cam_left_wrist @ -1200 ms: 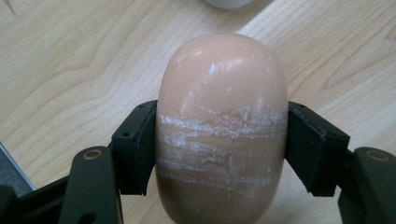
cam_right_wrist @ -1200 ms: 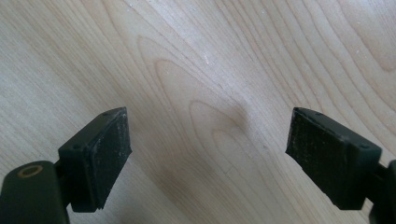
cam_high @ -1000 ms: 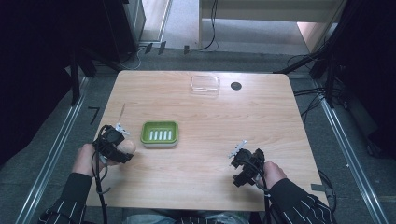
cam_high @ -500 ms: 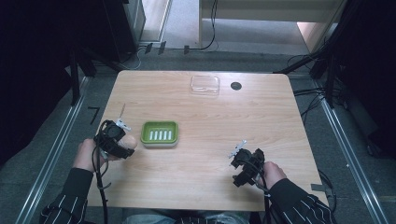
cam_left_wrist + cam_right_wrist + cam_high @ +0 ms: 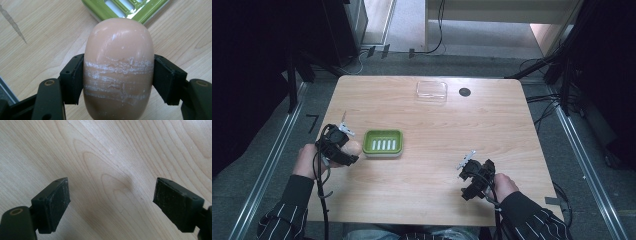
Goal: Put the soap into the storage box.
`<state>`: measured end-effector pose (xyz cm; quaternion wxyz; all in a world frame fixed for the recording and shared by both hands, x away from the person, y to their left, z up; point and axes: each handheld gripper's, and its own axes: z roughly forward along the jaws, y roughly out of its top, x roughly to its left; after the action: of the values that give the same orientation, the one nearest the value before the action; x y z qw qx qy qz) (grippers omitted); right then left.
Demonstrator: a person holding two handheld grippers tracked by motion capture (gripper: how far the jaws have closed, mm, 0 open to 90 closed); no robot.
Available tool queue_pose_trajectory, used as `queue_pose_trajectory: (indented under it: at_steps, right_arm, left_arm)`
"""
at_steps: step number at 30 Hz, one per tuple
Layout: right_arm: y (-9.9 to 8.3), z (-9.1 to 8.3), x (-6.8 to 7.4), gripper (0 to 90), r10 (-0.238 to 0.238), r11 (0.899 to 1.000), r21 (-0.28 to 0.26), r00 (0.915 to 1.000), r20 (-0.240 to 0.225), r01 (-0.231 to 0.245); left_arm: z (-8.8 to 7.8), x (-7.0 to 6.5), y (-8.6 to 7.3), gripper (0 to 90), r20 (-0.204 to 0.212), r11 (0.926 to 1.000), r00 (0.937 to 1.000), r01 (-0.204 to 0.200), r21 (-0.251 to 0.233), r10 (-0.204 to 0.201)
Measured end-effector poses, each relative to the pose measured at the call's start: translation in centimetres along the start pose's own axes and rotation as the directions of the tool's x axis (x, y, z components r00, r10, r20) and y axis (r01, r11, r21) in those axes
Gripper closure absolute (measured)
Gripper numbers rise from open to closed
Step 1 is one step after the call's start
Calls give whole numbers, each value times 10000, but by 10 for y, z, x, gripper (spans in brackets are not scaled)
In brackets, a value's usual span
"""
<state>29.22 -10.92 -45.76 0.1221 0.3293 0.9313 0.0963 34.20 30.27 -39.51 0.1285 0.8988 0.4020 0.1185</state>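
Observation:
A peach-coloured bar of soap (image 5: pixel 118 67) with white scuff lines sits between the jaws of my left gripper (image 5: pixel 117 80), which is shut on it. In the high view the soap (image 5: pixel 353 147) peeks out beside the left gripper (image 5: pixel 343 148), just left of a green soap dish (image 5: pixel 383 143) with white slots. The dish's corner (image 5: pixel 130 10) lies right ahead of the soap in the left gripper view. My right gripper (image 5: pixel 473 176) rests near the table's front right, open, with bare wood between its pads (image 5: pixel 53 203).
A clear plastic lid or tray (image 5: pixel 431 91) lies at the table's far edge, with a small black disc (image 5: pixel 465 92) to its right. The wooden table (image 5: pixel 492 130) has dark floor, rails and cables around it.
My left gripper has carried the soap to the right and slightly away, up to the green dish's left edge. The right gripper has stayed in place.

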Motion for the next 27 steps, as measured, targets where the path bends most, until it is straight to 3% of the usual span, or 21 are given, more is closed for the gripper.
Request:
queue_pose_trajectory:
  at_steps: [27]
  right_arm:
    - [0, 0, 0, 143, 71, 10000, 52, 10000, -31, -71]
  left_arm:
    - [3, -3, 32, 333, 174, 9983, 9982, -563, -164, 566]
